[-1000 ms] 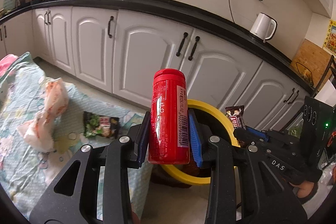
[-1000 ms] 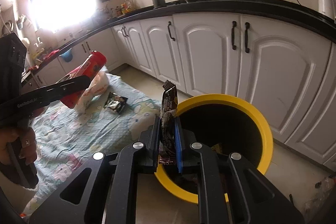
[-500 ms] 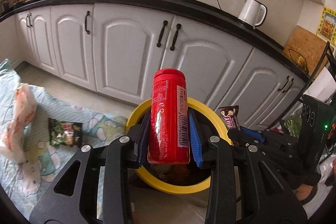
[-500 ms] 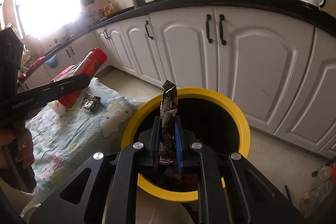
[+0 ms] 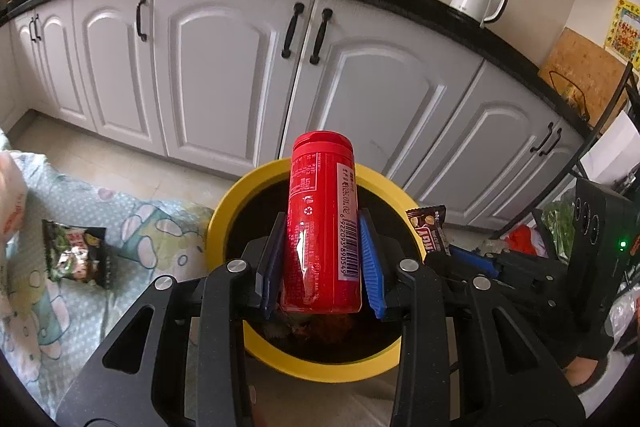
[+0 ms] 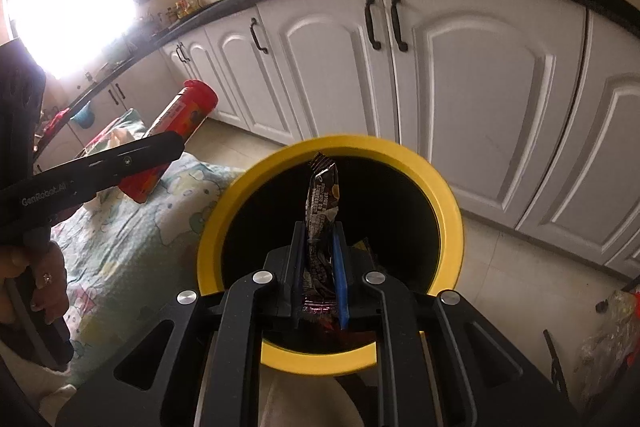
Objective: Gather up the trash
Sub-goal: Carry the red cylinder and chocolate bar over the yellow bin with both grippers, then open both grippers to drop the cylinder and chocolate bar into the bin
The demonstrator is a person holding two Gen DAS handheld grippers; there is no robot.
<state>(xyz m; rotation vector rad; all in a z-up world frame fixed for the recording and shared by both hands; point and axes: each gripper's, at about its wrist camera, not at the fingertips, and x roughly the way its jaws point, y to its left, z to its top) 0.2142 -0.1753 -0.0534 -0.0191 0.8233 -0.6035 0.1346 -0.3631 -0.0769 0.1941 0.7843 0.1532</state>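
Note:
My left gripper [image 5: 322,247] is shut on an upright red canister [image 5: 320,187] with a barcode label, held over the opening of a black bin with a yellow rim [image 5: 224,215]. My right gripper [image 6: 318,239] is shut on a dark brown snack wrapper [image 6: 322,195] that stands up between the blue pads, above the same bin's rim [image 6: 224,211]. In the right wrist view the red canister [image 6: 188,107] and the left gripper's finger [image 6: 120,159] show at the left. In the left wrist view the wrapper [image 5: 430,231] shows at the bin's right side. Dark trash lies inside the bin.
A patterned cloth [image 5: 120,307] covers the floor left of the bin, with a green-black snack packet [image 5: 76,255] on it. White cabinet doors [image 5: 224,75] stand just behind the bin. A crumpled clear bag [image 6: 612,327] lies on the tiles at the right.
Both grippers have moved forward and down with their loads. The bin has come from the right of the left wrist view to under the canister, and sits larger under the wrapper.

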